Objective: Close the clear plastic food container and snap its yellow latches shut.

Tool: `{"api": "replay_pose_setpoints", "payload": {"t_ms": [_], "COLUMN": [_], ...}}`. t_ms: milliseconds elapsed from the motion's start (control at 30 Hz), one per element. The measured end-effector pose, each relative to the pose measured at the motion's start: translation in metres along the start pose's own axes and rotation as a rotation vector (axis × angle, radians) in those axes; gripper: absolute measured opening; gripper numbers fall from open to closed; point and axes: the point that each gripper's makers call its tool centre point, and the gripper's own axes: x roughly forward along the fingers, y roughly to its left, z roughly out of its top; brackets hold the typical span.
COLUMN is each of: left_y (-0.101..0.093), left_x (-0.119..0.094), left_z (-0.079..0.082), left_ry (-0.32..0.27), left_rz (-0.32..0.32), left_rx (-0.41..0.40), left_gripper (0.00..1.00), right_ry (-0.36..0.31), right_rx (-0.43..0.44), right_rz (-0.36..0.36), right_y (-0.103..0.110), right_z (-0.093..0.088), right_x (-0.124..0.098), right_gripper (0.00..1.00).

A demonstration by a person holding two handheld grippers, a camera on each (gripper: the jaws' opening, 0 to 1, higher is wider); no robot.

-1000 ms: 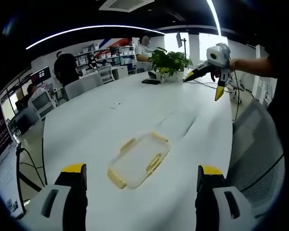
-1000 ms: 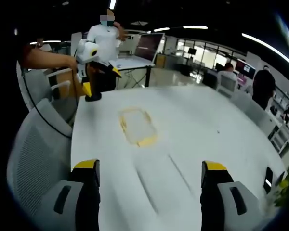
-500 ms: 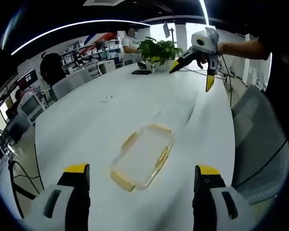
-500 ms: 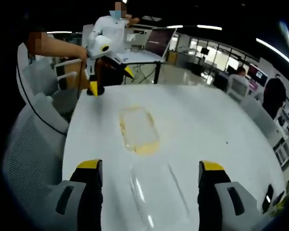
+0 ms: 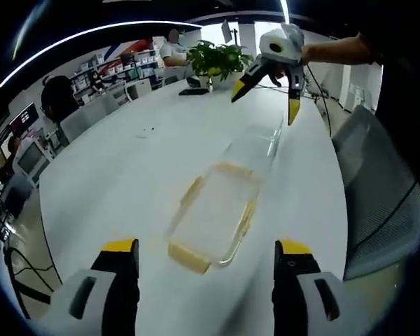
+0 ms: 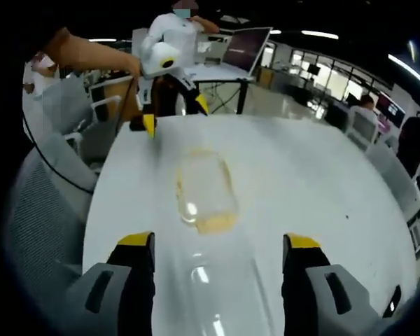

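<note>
A clear lid with yellow latches [image 5: 213,213] lies flat on the white table [image 5: 126,175], just ahead of my left gripper [image 5: 204,246], which is open and holds nothing. Beyond the lid sits the clear container base [image 5: 255,148]. My right gripper [image 5: 266,84] hangs over the table's far side in a hand, jaws spread. In the right gripper view the clear base [image 6: 224,280] lies between my open right gripper's [image 6: 213,241] jaws, the lid [image 6: 205,189] sits beyond it, and the left gripper [image 6: 175,115] is open past the lid.
A potted plant [image 5: 213,59] and a dark phone [image 5: 194,82] sit at the table's far end. Grey mesh chairs [image 5: 378,189] [image 6: 42,203] stand at the table's edge. A person [image 6: 178,31] stands by a desk with a screen [image 6: 248,49].
Both grippers have moved in over the table towards the lid, so it looks larger in both views. The clear base now shows plainly. Both grippers stay open.
</note>
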Motion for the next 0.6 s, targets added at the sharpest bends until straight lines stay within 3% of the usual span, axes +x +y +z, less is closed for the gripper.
{"api": "replay_pose_setpoints", "payload": {"t_ms": [600], "left_y": [0.020], "left_x": [0.023], "left_z": [-0.028], "left_ry": [0.116], "left_rz": [-0.097], "left_rx": [0.099], "left_gripper": [0.59], "right_ry": [0.083], "right_rx": [0.011], "right_rz": [0.060], "right_y": [-0.002], "right_z": [-0.006], "right_x": [0.048], "right_gripper": [0.62]}}
